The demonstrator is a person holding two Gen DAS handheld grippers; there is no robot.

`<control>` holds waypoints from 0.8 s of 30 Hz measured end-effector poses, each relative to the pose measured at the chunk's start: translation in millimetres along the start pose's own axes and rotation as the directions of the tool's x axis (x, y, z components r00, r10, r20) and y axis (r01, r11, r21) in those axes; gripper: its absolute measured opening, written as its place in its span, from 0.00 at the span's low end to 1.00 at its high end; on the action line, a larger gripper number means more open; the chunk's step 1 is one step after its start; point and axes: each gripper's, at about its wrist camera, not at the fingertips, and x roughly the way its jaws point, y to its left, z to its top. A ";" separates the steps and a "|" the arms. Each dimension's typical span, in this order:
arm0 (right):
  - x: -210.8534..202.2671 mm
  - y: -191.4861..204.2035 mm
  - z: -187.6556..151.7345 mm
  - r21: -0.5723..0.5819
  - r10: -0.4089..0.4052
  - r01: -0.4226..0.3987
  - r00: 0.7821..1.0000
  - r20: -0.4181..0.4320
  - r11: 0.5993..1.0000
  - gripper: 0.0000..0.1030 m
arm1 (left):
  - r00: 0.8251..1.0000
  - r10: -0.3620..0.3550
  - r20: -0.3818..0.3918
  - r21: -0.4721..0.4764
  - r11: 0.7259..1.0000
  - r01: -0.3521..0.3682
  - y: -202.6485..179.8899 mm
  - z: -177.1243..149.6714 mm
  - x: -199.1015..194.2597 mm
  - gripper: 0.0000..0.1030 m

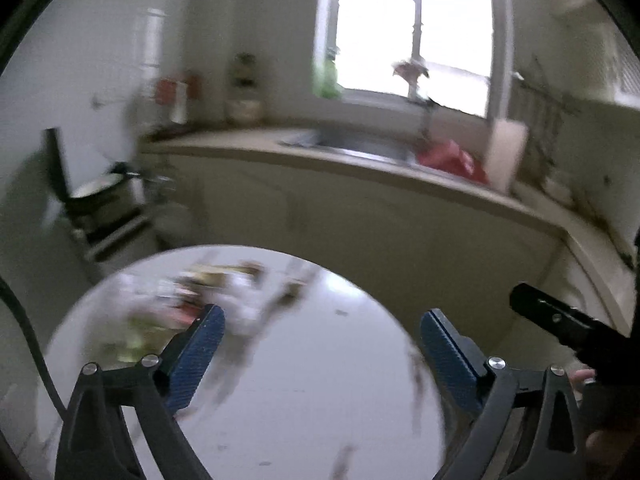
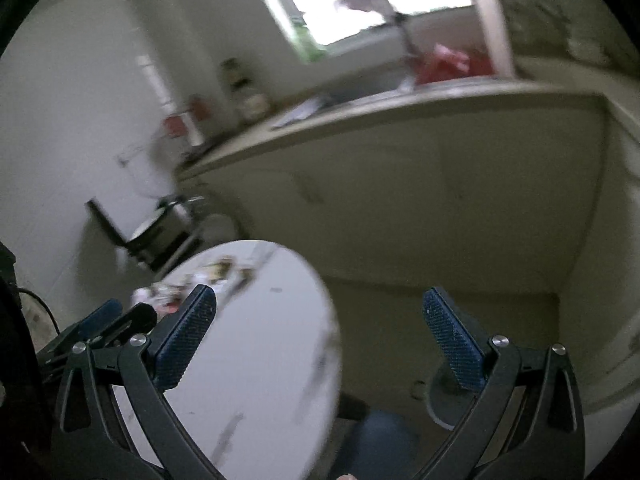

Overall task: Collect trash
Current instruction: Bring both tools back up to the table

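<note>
Trash (image 1: 200, 296) beyond open left gripper (image 1: 320, 344)

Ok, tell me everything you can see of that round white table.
The round white table has a glossy, smooth top that reflects the window light, with dark streaks and specks across it. A blurred pile of trash, white, green and red bits, lies on its far left part. It stands in front of the kitchen counter. The open left claw hovers over it, touching nothing. Its legs are hidden.

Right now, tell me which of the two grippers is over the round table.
The left gripper: its open fingers frame the white round table near the trash pile. The right gripper straddles the table's edge, mostly over floor.
</note>
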 end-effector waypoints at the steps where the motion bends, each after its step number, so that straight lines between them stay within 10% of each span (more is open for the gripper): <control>1: 3.5 18.3 -0.4 -0.020 0.012 -0.012 1.000 0.004 1.000 1.00 | 0.999 0.028 0.016 -0.018 0.999 -0.028 12.7 -5.9 -12.0 0.96; 12: 51.9 168.9 -17.8 -0.265 0.084 -0.104 0.993 -0.084 0.959 1.00 | 0.967 0.252 -0.030 -0.155 0.955 -0.254 109.9 -58.4 -68.3 0.99; 24: 140.5 209.2 -44.4 -0.397 -0.054 -0.039 0.974 -0.219 0.917 1.00 | 0.953 0.264 -0.149 -0.212 0.933 -0.291 165.8 -26.4 -26.8 0.99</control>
